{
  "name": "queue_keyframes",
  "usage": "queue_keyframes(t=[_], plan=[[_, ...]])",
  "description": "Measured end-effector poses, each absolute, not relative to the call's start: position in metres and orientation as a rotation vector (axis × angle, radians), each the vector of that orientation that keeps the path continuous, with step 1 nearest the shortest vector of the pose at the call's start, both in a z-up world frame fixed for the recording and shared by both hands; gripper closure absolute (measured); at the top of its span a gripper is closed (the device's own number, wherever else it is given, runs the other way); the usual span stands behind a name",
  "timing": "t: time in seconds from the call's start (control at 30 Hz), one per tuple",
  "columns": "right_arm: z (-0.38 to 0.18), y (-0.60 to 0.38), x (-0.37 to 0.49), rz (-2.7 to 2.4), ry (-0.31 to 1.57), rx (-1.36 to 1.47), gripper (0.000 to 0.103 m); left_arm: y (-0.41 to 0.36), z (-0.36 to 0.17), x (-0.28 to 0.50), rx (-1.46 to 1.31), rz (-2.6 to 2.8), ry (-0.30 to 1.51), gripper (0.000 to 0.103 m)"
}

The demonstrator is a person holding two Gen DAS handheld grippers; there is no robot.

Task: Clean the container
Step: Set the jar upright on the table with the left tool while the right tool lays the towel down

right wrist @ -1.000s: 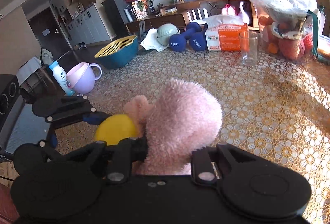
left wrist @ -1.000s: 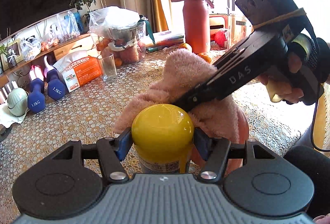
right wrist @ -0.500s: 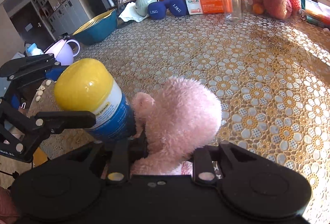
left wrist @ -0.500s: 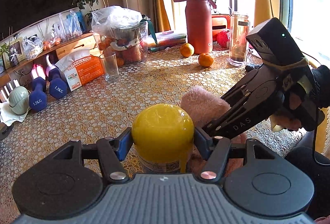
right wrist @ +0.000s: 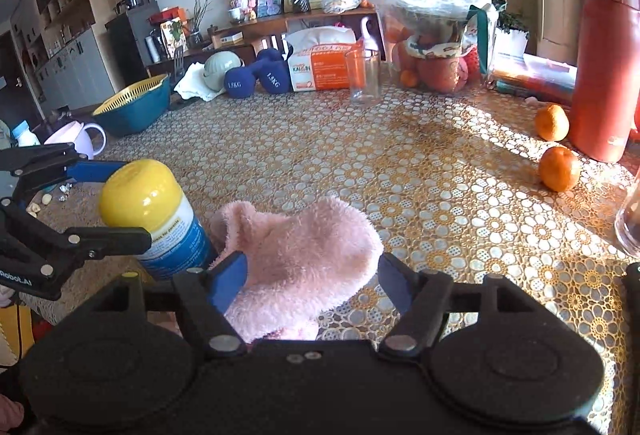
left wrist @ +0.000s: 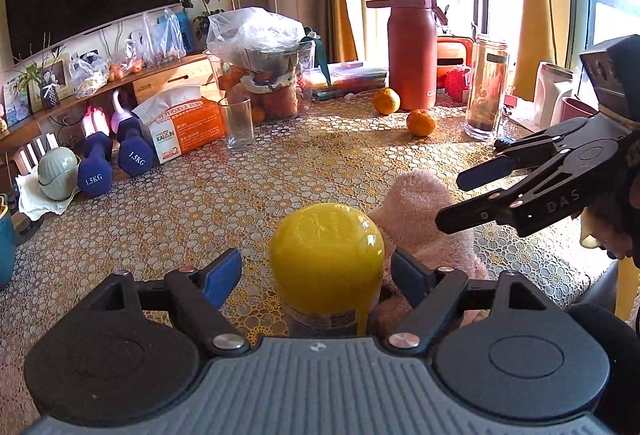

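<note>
The container (left wrist: 326,255) has a yellow lid and a blue and white label (right wrist: 176,235), and it stands on the patterned tablecloth. My left gripper (left wrist: 316,271) is open around it, with a gap at each blue pad. The right wrist view shows the left gripper (right wrist: 108,201) from the side, straddling the container. A fluffy pink cloth (right wrist: 304,255) lies on the table right beside the container. My right gripper (right wrist: 312,279) is open, and the cloth lies loose between its fingers. In the left wrist view the right gripper (left wrist: 454,203) hovers just right of the cloth (left wrist: 420,211).
Two oranges (right wrist: 558,169), a red flask (left wrist: 412,59) and a glass jar (left wrist: 486,91) stand at the right. A drinking glass (left wrist: 239,123), a tissue box (left wrist: 186,127), dumbbells (left wrist: 116,159) and a fruit bag (left wrist: 260,71) line the far edge. A teal colander (right wrist: 134,107) sits far left.
Both grippers have opened. The container left my left gripper's hold and the cloth left my right gripper's. The right gripper drew back to the right, and the cloth now lies flatter on the table.
</note>
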State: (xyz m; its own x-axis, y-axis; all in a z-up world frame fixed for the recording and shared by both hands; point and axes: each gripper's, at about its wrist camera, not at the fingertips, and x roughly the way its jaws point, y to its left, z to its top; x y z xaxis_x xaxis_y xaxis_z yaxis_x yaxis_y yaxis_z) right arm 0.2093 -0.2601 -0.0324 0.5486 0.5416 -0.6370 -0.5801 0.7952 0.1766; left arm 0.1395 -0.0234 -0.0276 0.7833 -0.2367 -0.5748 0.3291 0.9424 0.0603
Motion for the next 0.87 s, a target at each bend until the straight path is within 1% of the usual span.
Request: queue_keyframes(t=[0.1,0.17,0.33,0.57,0.7,0.87], plan=[[-0.022,-0.263,0.193,0.657,0.682,-0.048,0.029,-0.022,-0.024,0.132,0.145,-0.297,0.597,0.021],[-0.015,-0.265,0.182,0.653,0.645,-0.035,0.027,-0.021,-0.022,0.126,0.129,-0.290,0.600,0.018],[-0.002,-0.267,0.153,0.653,0.575,-0.009,0.023,-0.017,-0.019,0.110,0.086,-0.243,0.595,0.001],[0.007,-0.265,0.119,0.642,0.523,0.006,0.018,-0.017,-0.018,0.087,0.047,-0.213,0.591,0.001],[0.009,-0.264,0.102,0.635,0.498,0.031,0.017,-0.024,-0.017,0.073,0.052,-0.189,0.564,0.001],[0.009,-0.263,0.089,0.629,0.492,0.050,0.017,-0.027,-0.016,0.066,0.049,-0.185,0.576,0.001]])
